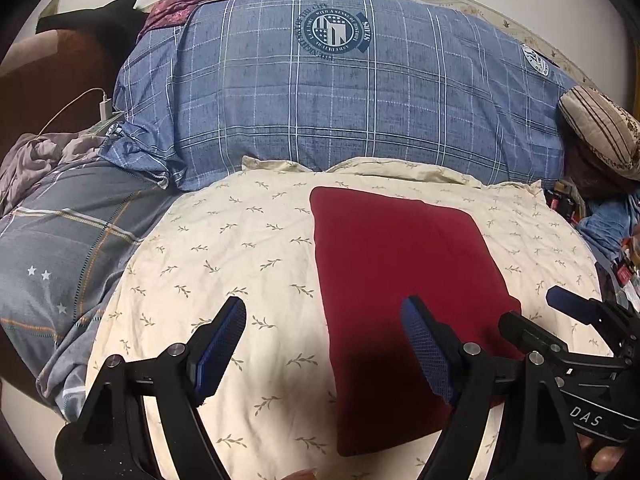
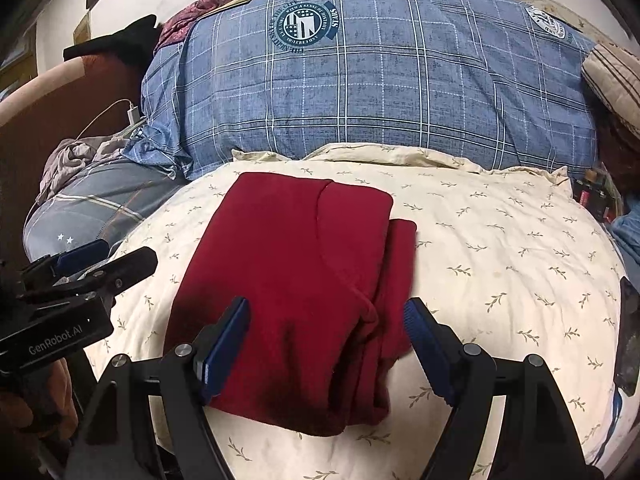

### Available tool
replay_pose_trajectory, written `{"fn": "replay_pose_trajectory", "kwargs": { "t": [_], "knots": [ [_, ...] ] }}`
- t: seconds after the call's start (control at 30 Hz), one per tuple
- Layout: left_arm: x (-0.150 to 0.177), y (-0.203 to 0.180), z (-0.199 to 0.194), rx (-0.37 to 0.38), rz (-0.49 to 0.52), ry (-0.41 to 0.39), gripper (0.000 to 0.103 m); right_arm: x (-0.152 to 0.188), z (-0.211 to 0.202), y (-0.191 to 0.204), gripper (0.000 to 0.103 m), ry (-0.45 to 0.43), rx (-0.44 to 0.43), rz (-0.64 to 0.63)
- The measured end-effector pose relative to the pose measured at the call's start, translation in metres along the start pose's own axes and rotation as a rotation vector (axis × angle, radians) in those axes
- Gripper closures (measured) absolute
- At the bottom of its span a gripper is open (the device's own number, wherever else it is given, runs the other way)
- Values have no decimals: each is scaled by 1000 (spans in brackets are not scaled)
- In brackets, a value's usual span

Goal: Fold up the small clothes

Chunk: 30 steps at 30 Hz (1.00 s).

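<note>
Dark red garment (image 2: 304, 276) lies folded flat, roughly rectangular; layered edges show along its right side.

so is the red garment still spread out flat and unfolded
No, the red garment lies folded in a compact stack on the cream leaf-print pillow, with layered edges showing on its right side.

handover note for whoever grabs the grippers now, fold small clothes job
Left gripper: open, empty, over the cream leaf-print cover at the left edge of the red garment.
Right gripper: open, empty, above the garment's near end, not gripping it.
Garment: lies folded into a long stack on the cover, in front of the blue plaid pillow.
Done: folds into a narrow strip.
Left: likely one more fold end to end; the right-side layers stick out unevenly, so tidy them.
</note>
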<state>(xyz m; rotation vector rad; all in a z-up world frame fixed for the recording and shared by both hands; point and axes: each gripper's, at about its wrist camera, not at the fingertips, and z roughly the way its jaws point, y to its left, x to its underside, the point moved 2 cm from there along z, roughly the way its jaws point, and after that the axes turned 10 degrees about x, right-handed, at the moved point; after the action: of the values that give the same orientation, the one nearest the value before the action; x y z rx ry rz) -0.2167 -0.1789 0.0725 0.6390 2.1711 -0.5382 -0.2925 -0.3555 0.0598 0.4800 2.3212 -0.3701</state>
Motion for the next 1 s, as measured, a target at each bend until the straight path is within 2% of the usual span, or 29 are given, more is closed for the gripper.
{"fn": "replay_pose_trajectory", "kwargs": {
  "t": [1.0],
  "knots": [
    [-1,-6,17,-46,19,40,23,3,17,5,23,49,-9,-6]
  ]
}}
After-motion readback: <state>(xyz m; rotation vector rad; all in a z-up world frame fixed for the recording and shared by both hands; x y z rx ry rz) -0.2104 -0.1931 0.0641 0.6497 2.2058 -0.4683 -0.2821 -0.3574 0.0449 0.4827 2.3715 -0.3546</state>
